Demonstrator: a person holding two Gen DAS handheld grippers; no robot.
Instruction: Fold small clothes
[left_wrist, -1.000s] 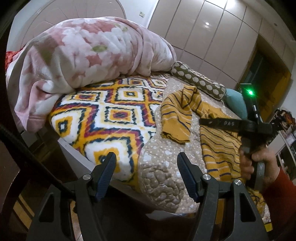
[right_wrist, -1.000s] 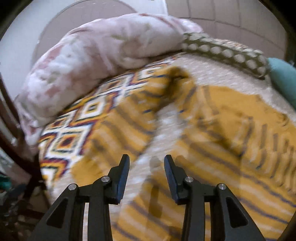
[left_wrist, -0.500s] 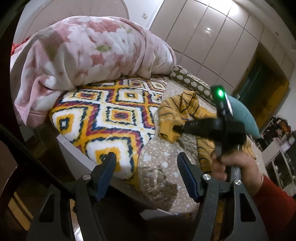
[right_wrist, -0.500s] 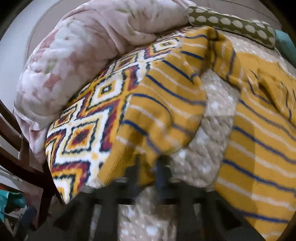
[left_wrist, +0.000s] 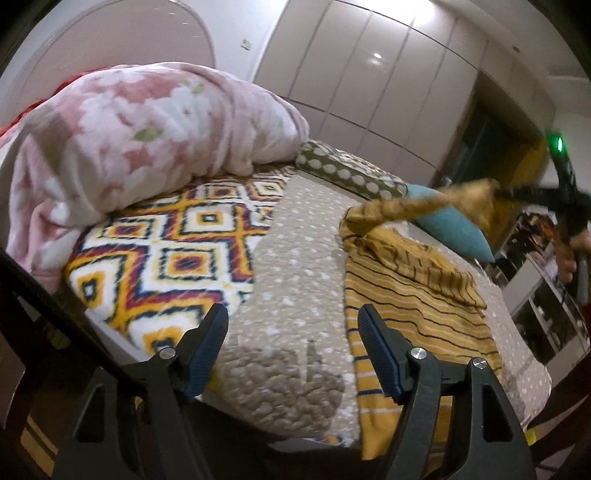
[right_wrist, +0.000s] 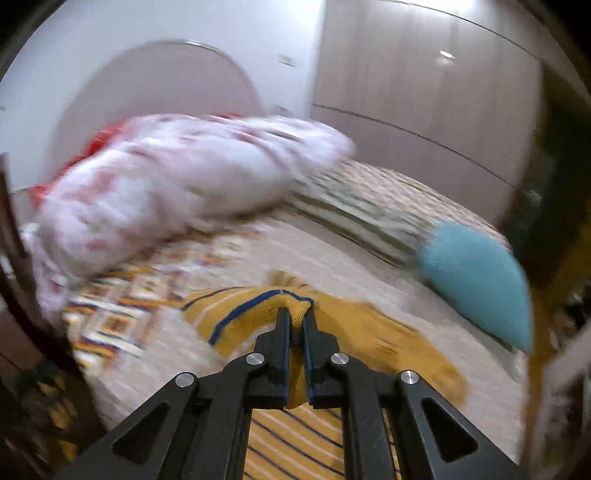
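A mustard-yellow garment with dark blue stripes (left_wrist: 413, 295) lies on the beige dotted bedspread (left_wrist: 295, 266), toward the bed's right side. One sleeve (left_wrist: 399, 212) is pulled up off the bed into a taut, blurred strand. My right gripper (left_wrist: 506, 192), held by a hand at the far right, is shut on the end of it. In the right wrist view the yellow cloth (right_wrist: 243, 310) is pinched between the right gripper's (right_wrist: 295, 314) closed jaws. My left gripper (left_wrist: 291, 317) hovers over the bed's near edge; its jaws are opening, with nothing between them.
A bunched pink floral blanket (left_wrist: 147, 140) fills the bed's far left, above a diamond-patterned blanket (left_wrist: 177, 251). A dotted bolster (left_wrist: 347, 173) and a teal pillow (left_wrist: 450, 225) lie at the far side. Wardrobe doors (left_wrist: 369, 74) stand behind. Cluttered shelves (left_wrist: 546, 306) are at the right.
The right gripper shut on the sleeve's end, then swung up and right, pulling the sleeve off the patterned blanket. The left gripper rose a little and its jaws widened.
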